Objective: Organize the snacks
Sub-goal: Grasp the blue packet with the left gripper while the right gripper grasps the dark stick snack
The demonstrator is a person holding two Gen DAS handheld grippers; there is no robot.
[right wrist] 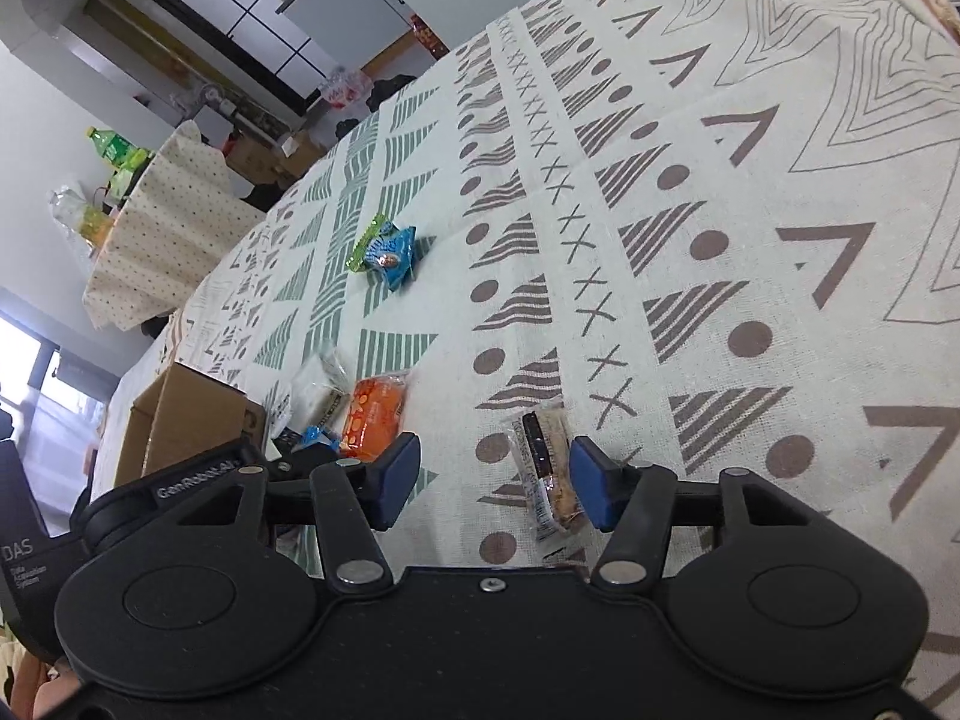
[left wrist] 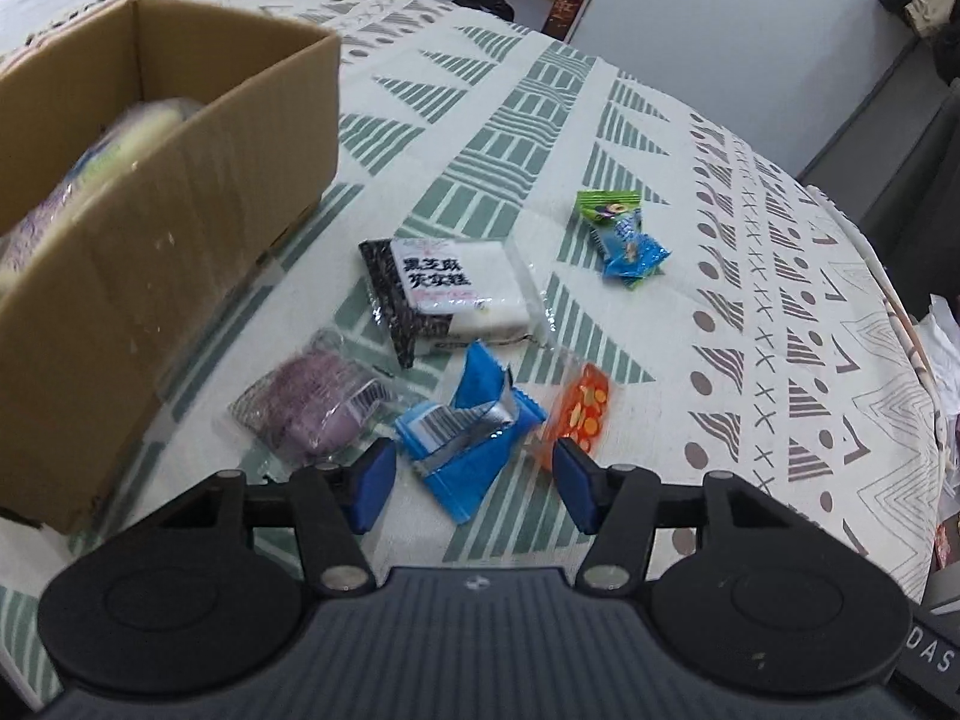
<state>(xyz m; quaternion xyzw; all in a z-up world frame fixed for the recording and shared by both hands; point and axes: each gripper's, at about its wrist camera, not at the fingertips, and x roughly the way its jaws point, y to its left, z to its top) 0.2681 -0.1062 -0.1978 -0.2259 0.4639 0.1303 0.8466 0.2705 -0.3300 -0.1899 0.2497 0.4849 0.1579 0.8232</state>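
- The open brown cardboard box (left wrist: 180, 192) sits at the left of the patterned bench (left wrist: 750, 312), already holding some packets.
- The crinkled blue foil snack packet (left wrist: 474, 438) lies between the left tool's (left wrist: 474, 486) spread fingers; it could slip away.
- The right tool (right wrist: 492, 483), also released, stands off-centre over the brown clear-wrapped biscuit bar (right wrist: 549, 474), so closing may shove it aside.

Setting: room of a lived-in home.
Evidence: table under a patterned tablecloth (right wrist: 690, 192), second table with dotted cloth (right wrist: 162, 228) holding green drink bottles (right wrist: 114, 150), dark grid-paned window (right wrist: 240, 6), cardboard boxes (right wrist: 264, 159) along the wall.
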